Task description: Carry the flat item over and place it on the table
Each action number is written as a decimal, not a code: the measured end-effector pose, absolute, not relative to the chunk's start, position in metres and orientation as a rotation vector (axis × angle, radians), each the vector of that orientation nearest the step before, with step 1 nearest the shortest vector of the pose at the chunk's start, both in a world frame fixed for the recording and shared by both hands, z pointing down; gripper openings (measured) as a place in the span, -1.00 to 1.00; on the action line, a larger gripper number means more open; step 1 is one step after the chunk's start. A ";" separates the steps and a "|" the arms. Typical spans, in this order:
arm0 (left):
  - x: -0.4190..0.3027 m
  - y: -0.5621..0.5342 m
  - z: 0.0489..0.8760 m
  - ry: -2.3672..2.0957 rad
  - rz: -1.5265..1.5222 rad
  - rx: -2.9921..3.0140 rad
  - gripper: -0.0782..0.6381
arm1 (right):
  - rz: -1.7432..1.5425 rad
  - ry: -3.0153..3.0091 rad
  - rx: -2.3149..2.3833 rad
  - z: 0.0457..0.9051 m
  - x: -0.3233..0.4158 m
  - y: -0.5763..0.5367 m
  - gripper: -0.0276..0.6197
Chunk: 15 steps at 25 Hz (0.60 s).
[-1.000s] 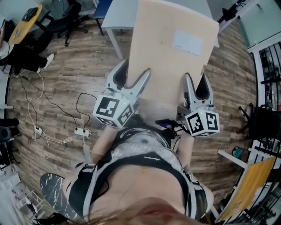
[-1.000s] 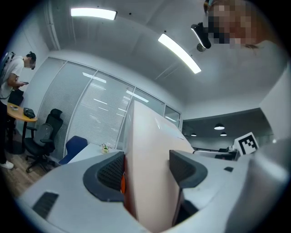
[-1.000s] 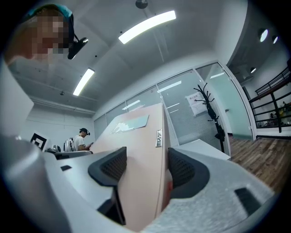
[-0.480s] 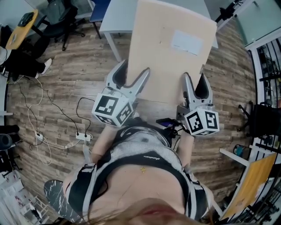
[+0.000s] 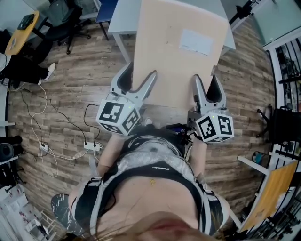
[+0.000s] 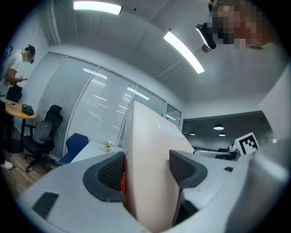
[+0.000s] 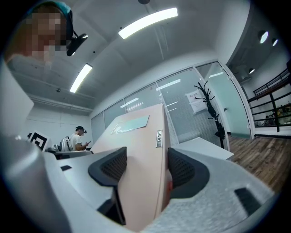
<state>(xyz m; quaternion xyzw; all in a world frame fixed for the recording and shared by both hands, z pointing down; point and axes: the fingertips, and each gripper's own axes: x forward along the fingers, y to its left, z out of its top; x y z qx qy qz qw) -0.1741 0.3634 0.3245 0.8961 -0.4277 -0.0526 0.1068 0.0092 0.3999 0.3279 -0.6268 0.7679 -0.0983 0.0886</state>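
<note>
A large flat tan cardboard box (image 5: 176, 52) with a white label (image 5: 196, 42) is held out in front of me, above the floor. My left gripper (image 5: 137, 84) is shut on its near left edge and my right gripper (image 5: 207, 85) is shut on its near right edge. In the left gripper view the box (image 6: 150, 168) fills the gap between the dark pads (image 6: 109, 175). The right gripper view shows the box (image 7: 143, 177) clamped the same way. A white table (image 5: 123, 14) stands ahead, partly hidden by the box.
Wooden floor (image 5: 84, 75) lies below. Cables and a power strip (image 5: 87, 145) trail at the left. Office chairs (image 5: 66, 19) stand at the far left. Black shelving (image 5: 287, 70) and a yellow board (image 5: 270, 197) are at the right. A person (image 7: 77, 139) stands in the background.
The box and both grippers have shifted slightly left and forward, nearer the white table. The floor has slid beneath me. Both grips are unchanged.
</note>
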 end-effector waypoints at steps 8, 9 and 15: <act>-0.185 0.358 0.331 -1.266 -0.154 2.620 0.07 | -0.306 2.308 -1.854 0.333 -0.001 0.391 -0.04; -0.186 0.357 0.332 -1.264 -0.156 2.618 0.07 | -0.307 2.309 -1.852 0.333 -0.002 0.391 -0.04; -0.191 0.351 0.331 -1.252 -0.164 2.609 0.07 | -0.301 2.316 -1.870 0.330 -0.008 0.386 -0.04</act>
